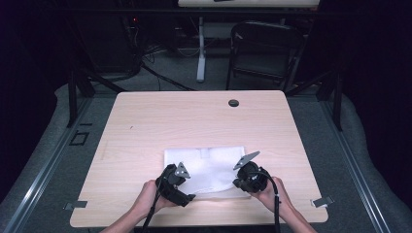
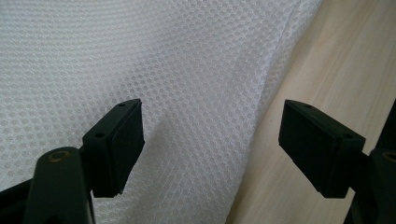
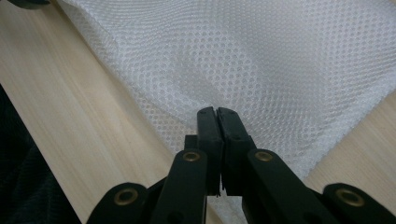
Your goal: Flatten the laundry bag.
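Observation:
A white mesh cloth (image 1: pixel 209 170) lies flat on the wooden table (image 1: pixel 194 121), close to its front edge. My left gripper (image 1: pixel 187 194) is at the cloth's near left corner. In the left gripper view it (image 2: pixel 212 126) stands open, its jaws astride the cloth's edge (image 2: pixel 275 79), one over mesh and one over bare wood. My right gripper (image 1: pixel 239 183) is at the near right corner. In the right gripper view it (image 3: pixel 217 114) is shut on the cloth's (image 3: pixel 261 60) edge, and the mesh puckers slightly at the tips.
A black cable hole (image 1: pixel 233 103) sits near the table's far edge. Beyond the table stand a dark folding chair (image 1: pixel 265 48) and a white desk leg (image 1: pixel 200 53). Metal brackets (image 1: pixel 323 200) mark the table's front corners.

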`<state>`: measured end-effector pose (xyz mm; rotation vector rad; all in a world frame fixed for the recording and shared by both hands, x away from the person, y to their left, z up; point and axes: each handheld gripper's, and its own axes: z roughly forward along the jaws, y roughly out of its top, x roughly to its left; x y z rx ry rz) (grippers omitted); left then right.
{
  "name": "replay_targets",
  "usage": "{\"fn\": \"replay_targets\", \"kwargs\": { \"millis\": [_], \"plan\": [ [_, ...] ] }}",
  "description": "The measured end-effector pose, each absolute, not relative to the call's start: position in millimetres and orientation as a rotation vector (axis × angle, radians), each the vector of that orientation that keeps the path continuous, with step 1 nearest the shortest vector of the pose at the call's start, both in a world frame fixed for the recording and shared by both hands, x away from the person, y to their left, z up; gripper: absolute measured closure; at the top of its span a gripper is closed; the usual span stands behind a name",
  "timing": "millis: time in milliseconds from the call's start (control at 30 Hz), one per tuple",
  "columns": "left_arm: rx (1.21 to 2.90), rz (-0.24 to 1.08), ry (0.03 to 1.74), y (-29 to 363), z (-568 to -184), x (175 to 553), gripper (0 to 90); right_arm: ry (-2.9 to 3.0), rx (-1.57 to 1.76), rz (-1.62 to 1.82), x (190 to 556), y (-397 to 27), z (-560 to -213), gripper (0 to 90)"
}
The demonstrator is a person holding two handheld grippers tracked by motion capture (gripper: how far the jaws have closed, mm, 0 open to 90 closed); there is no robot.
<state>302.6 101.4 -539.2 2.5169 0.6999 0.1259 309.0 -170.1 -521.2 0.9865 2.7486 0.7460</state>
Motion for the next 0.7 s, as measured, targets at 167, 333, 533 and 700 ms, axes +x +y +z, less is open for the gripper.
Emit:
{"fn": "replay_targets", "kwargs": {
  "millis": [167,333,533,700],
  "plan": [
    [2.54,0.16,0.686,99.1,-540.8,301.6,25.6,2.74,1.011,0.767,309.3,-171.3,-517.7,89.1],
    [2.564,0.144,0.665,98.3,-543.9,303.6,41.2,2.727,1.016,0.796,310.2,-171.6,-514.0,89.1],
    [2.585,0.095,0.628,97.2,-548.3,305.4,68.6,2.729,1.023,0.804,310.3,-169.9,-512.5,89.1],
    [2.563,0.107,0.611,98.6,-548.0,305.2,88.2,2.734,1.026,0.812,309.8,-169.8,-512.3,89.0]
  ]
}}
